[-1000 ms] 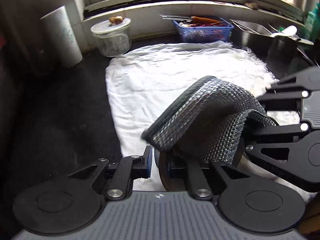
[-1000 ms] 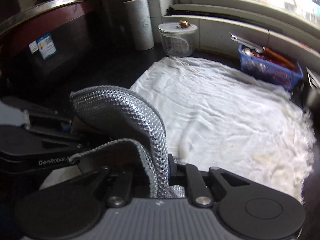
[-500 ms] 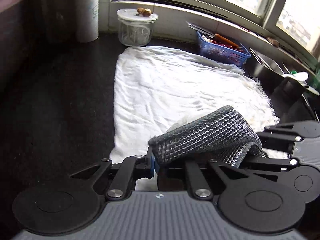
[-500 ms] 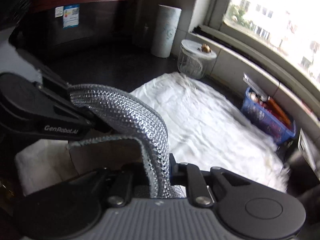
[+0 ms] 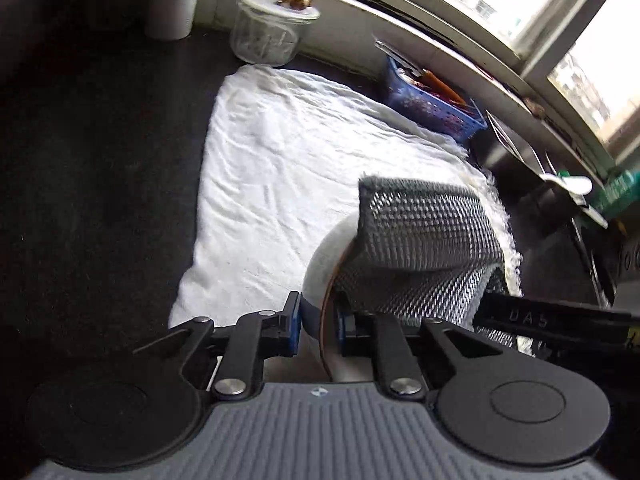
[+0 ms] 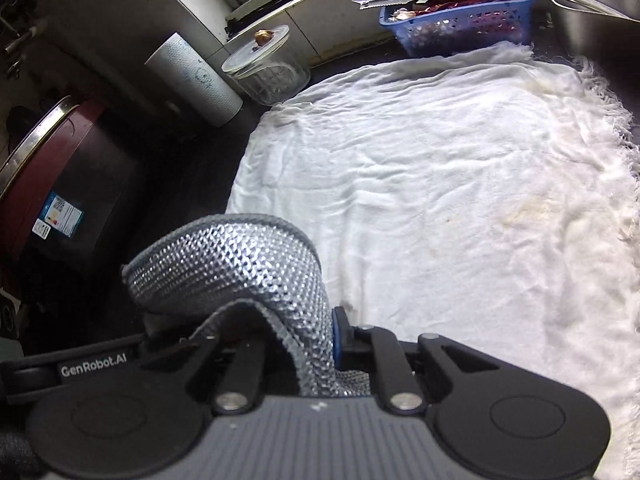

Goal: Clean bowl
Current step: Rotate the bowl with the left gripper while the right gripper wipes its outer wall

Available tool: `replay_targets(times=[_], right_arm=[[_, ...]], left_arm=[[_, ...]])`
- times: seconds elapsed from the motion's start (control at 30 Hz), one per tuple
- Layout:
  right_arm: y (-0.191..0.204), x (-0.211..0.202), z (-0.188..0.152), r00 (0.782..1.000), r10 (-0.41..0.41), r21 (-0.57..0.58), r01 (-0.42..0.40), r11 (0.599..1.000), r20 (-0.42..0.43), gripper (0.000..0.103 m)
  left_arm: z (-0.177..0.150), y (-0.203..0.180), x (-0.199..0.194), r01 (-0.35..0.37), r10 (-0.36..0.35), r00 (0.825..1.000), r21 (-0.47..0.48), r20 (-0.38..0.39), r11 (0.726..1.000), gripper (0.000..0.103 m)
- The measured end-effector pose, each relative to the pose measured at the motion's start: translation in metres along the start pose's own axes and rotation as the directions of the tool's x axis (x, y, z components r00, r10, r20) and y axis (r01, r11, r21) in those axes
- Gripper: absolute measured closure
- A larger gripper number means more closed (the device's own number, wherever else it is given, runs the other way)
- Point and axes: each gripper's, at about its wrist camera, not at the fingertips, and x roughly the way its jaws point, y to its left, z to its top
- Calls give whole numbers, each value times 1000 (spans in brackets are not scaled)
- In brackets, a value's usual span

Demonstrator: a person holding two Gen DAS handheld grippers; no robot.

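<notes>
left gripper (image 5: 316, 330) grips bowl (image 5: 320, 260) rim — scrubbing cloth (image 5: 420, 236) draped inside.

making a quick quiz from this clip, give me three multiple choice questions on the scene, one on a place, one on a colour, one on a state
1. Where does the glass jar stand?
A. on the white cloth's middle
B. beside the paper roll, at the cloth's far corner
C. inside the basket

2. What colour is the basket by the window?
A. blue
B. green
C. yellow

3. What does the left gripper hold?
A. nothing
B. a spoon
C. the rim of the bowl

Answers:
1 B, jar and roll stand side by side off the white cloth.
2 A, its lattice walls are blue.
3 C, its pads press on the bowl's rim, with the mesh scrubbing cloth in the bowl.
</notes>
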Motion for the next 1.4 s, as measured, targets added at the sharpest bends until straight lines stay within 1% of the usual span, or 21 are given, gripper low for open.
replay_targets(times=[0.1, 0.13, 0.2, 0.27, 0.3, 0.37, 0.47, 0.5, 0.53, 0.6, 0.67, 0.77, 0.83, 0.9, 0.97, 1.03, 1.07, 1.17, 1.27, 1.33, 1.4], right_arm=[[8, -9, 6, 999, -33, -125, 35, 992, 23, 94], [14, -11, 7, 999, -44, -201, 49, 978, 29, 94], [26, -14, 7, 996, -75, -338, 86, 937, 44, 93], [37, -15, 6, 994, -98, -471, 114, 875, 58, 92], [43, -15, 5, 992, -110, -542, 127, 831, 65, 92], [58, -14, -1, 984, -143, -695, 174, 697, 102, 90], [72, -9, -9, 976, -163, -823, 208, 529, 143, 89], [74, -9, -11, 975, -162, -841, 213, 497, 151, 89], [73, -8, -8, 978, -158, -828, 198, 524, 135, 89], [67, -5, 3, 987, -142, -751, 146, 644, 71, 89], [60, -1, 10, 992, -127, -664, 106, 740, 17, 89], [49, 10, 6, 993, -113, -507, 78, 858, -38, 89], [43, 14, 2, 994, -87, -388, 54, 920, -67, 88], [32, 18, -2, 995, -45, -216, 25, 976, -89, 87], [24, 19, -2, 996, -15, -97, 7, 995, -85, 86], [16, 18, -2, 997, 11, 0, -11, 1000, -77, 87], [16, 18, -3, 997, 10, -8, -10, 1000, -74, 87], [32, 12, -5, 998, -37, -179, 29, 983, -46, 90], [42, 5, -5, 997, -74, -308, 68, 949, -7, 91], [43, -1, 0, 996, -90, -353, 94, 931, 28, 91], [48, -8, 6, 991, -113, -427, 132, 895, 70, 91]], left_arm=[[4, -12, -6, -30, 29, 1000, 167, 12, 986, 86], [7, -17, -7, -55, 49, 998, 230, 31, 972, 86], [13, -25, -7, -89, 79, 996, 308, 46, 947, 86], [20, -31, -5, -114, 106, 993, 359, 42, 926, 86], [21, -34, -3, -127, 124, 992, 394, 32, 910, 86], [20, -38, 1, -157, 165, 986, 456, 22, 876, 90], [16, -30, 1, -163, 168, 985, 419, 24, 893, 91], [14, -27, 0, -162, 164, 986, 396, 27, 904, 91], [10, -24, -1, -164, 163, 986, 364, 36, 917, 91], [5, -23, -3, -169, 163, 986, 321, 45, 932, 91], [-2, -24, -6, -173, 164, 985, 279, 54, 945, 92], [-13, -25, -6, -188, 182, 982, 229, 49, 955, 93], [-20, -21, -6, -179, 177, 984, 175, 27, 968, 93], [-22, -19, -6, -174, 173, 985, 152, 21, 973, 93], [-20, -17, -5, -166, 167, 986, 140, 7, 976, 92], [-15, -21, -5, -169, 174, 985, 207, -2, 964, 91], [-13, -24, -7, -179, 182, 983, 248, 9, 952, 91], [-4, -26, -9, -160, 164, 986, 320, 13, 934, 91], [6, -28, -12, -106, 95, 994, 325, 50, 940, 93], [11, -35, -11, -90, 64, 994, 326, 90, 941, 93], [15, -40, -6, -82, 48, 992, 307, 119, 948, 92]])
